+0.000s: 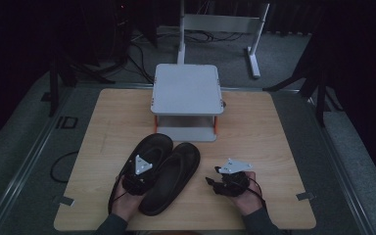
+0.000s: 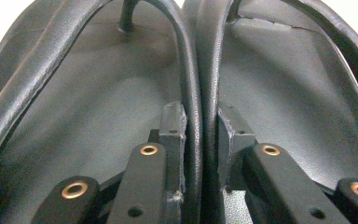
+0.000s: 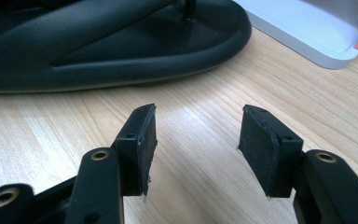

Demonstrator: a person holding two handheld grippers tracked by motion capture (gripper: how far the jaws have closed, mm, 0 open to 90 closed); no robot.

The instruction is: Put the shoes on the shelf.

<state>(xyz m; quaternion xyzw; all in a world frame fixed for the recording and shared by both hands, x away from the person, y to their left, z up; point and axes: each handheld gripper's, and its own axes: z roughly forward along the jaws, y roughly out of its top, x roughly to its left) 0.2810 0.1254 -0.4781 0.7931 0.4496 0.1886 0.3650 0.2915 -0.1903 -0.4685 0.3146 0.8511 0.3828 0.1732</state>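
Note:
Two black flip-flop sandals lie side by side on the wooden table, the left sandal [image 1: 149, 147] [image 2: 98, 107] touching the right sandal [image 1: 178, 169] [image 2: 284, 93]. My left gripper [image 1: 147, 172] [image 2: 201, 126] is shut on their two adjoining inner rims, with one pad [image 2: 175, 121] inside each sandal near the heel end. My right gripper [image 1: 211, 176] [image 3: 196, 135] stands open over bare wood to the right of the pair, nothing between its pads, and it points toward the right sandal [image 3: 98, 51].
A grey two-level stand [image 1: 186, 88] [image 3: 307, 28] with orange posts sits at the back middle of the table [image 1: 264, 127]. Behind the table are white frame legs [image 1: 254, 54] and cables on the dark floor. The table's front edge runs just below both hands.

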